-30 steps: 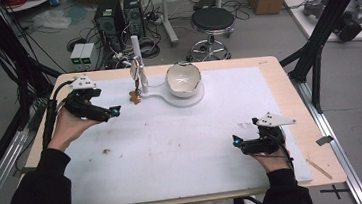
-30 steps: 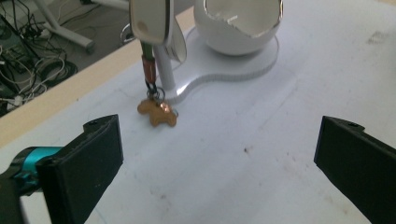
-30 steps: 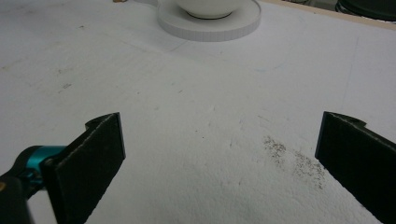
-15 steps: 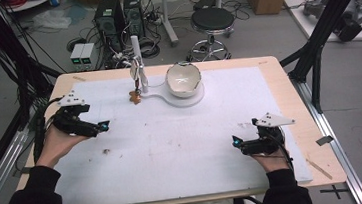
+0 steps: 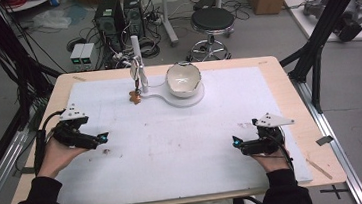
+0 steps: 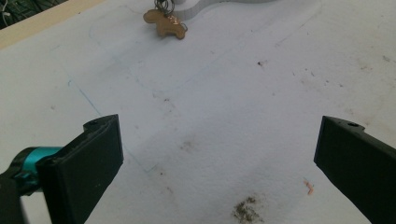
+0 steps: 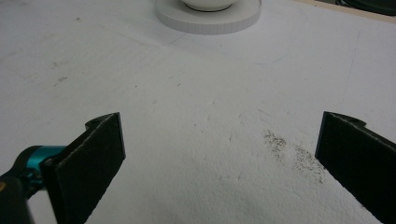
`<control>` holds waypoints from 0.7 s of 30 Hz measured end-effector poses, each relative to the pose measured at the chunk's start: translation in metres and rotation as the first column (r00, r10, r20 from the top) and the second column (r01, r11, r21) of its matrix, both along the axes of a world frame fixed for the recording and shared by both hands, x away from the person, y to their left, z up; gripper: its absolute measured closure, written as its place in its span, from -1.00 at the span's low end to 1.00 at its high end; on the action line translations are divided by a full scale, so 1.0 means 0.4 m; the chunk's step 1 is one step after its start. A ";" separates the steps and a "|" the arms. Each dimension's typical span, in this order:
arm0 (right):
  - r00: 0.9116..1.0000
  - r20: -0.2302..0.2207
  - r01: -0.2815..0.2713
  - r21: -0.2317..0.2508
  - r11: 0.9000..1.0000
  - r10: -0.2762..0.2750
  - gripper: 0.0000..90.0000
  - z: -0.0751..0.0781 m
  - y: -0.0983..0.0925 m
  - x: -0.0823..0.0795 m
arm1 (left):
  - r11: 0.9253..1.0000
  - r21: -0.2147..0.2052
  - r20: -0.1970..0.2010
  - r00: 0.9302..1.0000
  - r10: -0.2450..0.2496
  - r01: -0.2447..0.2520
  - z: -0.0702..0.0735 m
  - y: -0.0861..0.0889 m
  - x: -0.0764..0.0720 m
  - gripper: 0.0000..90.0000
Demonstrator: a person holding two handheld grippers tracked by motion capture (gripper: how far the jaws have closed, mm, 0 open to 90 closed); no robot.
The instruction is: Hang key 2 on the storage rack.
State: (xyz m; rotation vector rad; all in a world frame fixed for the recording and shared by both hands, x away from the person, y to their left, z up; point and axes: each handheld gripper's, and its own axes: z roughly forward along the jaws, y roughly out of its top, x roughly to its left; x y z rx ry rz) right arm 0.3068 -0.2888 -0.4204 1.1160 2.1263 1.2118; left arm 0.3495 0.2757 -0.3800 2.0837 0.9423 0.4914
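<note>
While both grippers rest on the white sheet (image 5: 183,147), the bowl (image 5: 183,78) sits on its round white base (image 5: 191,98) at the far side, nothing visible inside it. Just left of the bowl lies a small brown tag (image 5: 135,97) under a thin white stand (image 5: 138,66). Well nearer than the bowl, the left gripper (image 5: 103,138) and right gripper (image 5: 236,142) both have jaws spread wide, holding nothing, bare sheet between them.
</note>
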 end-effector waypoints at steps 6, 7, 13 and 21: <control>1.000 -0.002 0.004 -0.004 1.000 -0.004 -0.99 -0.003 -0.005 0.001 | 1.000 -0.018 -0.011 1.000 0.016 -0.016 -0.019 0.020 -0.021 -0.96; 1.000 -0.003 0.006 -0.003 1.000 -0.006 -0.99 -0.003 -0.006 0.001 | 1.000 -0.013 -0.011 1.000 0.017 -0.018 -0.021 0.023 -0.024 -0.96; 1.000 -0.005 0.003 -0.006 1.000 -0.003 -0.99 -0.004 -0.003 0.001 | 0.999 -0.005 -0.013 0.999 0.036 -0.036 -0.048 0.048 -0.052 -0.96; 1.000 -0.007 0.008 -0.009 1.000 -0.009 -0.99 -0.008 -0.006 0.000 | 0.996 -0.063 -0.051 0.997 0.065 -0.068 -0.089 0.072 -0.091 -0.96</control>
